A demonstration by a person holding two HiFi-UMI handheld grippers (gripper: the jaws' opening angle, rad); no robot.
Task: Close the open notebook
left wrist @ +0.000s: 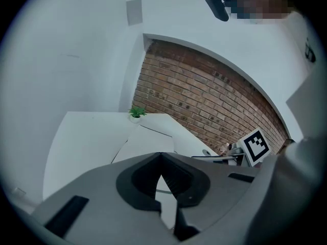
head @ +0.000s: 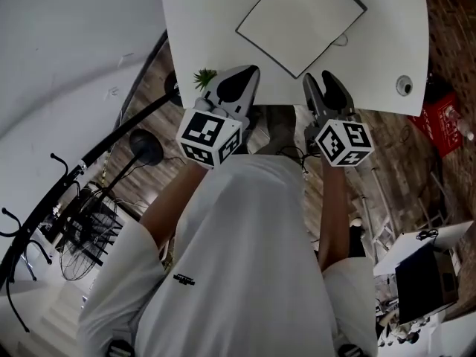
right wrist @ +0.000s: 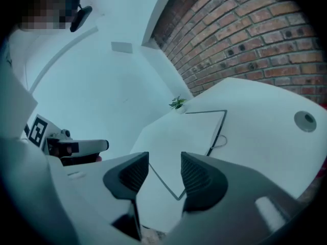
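Plainly, the notebook [head: 301, 21] lies open, a blank white page up, on the white desk [head: 193, 21]. Just short of its near corner, the left gripper [head: 239, 80] has its jaws pressed together on nothing. The right gripper [head: 322, 88] holds its jaws moderately apart and empty, with that corner showing between them. A small plant [head: 204, 77] stands left of the notebook. The marker cubes [head: 210, 136] bear black-and-white squares. The small dark mark on the shirt [head: 245, 236] is too small to read.
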